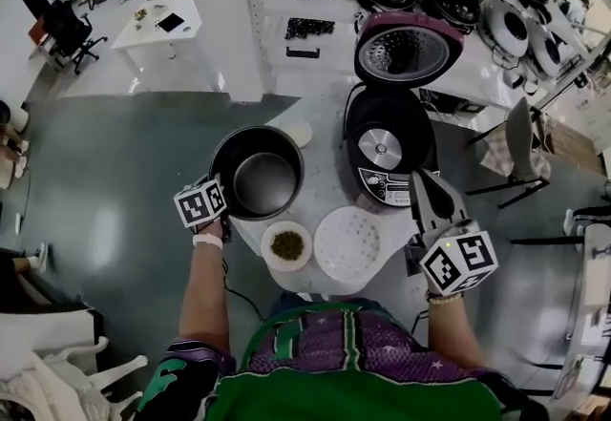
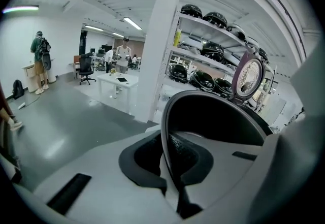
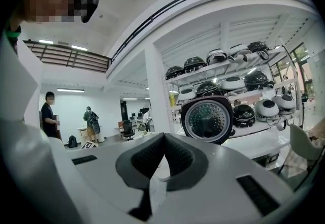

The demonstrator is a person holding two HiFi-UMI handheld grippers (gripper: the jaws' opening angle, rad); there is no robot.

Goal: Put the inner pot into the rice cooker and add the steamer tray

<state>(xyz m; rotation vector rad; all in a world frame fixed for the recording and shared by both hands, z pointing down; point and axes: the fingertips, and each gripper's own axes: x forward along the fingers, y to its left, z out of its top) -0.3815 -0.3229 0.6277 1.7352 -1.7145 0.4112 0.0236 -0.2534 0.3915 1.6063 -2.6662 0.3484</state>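
Fingers of the left gripper [image 2: 165,159] are clamped on the rim of the inner pot [image 1: 256,171], one inside and one outside; the pot is held upright and empty at the tabletop's [image 1: 305,281] left edge, just left of the open rice cooker [image 1: 387,157] and not in it; the right gripper [image 3: 162,153] has its fingers pressed together on nothing, near the cooker's front; the white steamer tray [image 1: 348,242] lies flat on the tabletop beside a small bowl [image 1: 286,244].
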